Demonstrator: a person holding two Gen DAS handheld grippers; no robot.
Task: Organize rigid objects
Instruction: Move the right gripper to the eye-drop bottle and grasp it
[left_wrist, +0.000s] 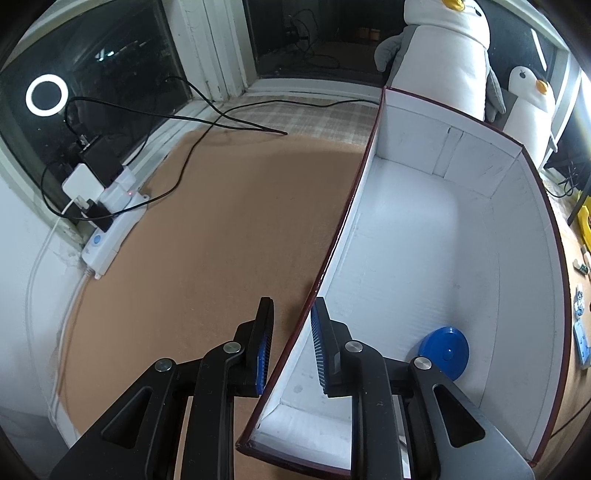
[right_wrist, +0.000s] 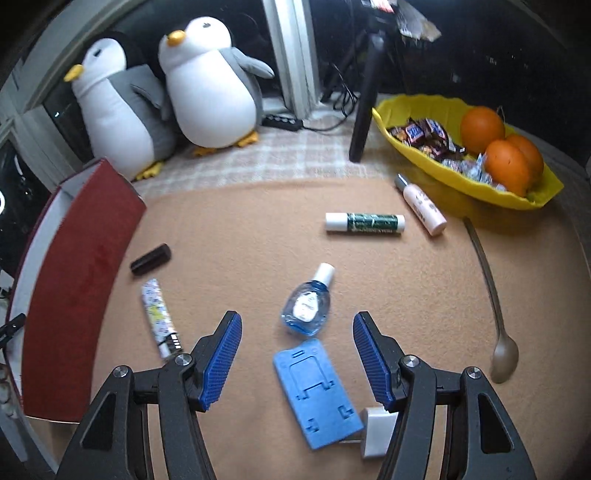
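A box with white inner walls (left_wrist: 491, 221) and dark red outer sides (right_wrist: 74, 277) stands on the tan mat. A blue round disc (left_wrist: 443, 350) lies in its near corner. My left gripper (left_wrist: 291, 306) straddles the box's left wall, one pad on each side, with a thin gap showing at the inner pad. My right gripper (right_wrist: 298, 317) hovers open over a blue eye-drop bottle (right_wrist: 308, 306) and a flat blue plastic stand (right_wrist: 317, 395), holding nothing. A white block (right_wrist: 376, 432) lies by its right finger.
On the mat lie a green-labelled tube (right_wrist: 365, 222), a pink tube (right_wrist: 423, 206), a dark stick (right_wrist: 150, 259), a patterned tube (right_wrist: 159, 317) and a spoon (right_wrist: 496, 321). A yellow bowl (right_wrist: 406, 107) holds oranges and sweets. Plush penguins (right_wrist: 210, 88) sit behind; a power strip (left_wrist: 110, 229) and cables lie left.
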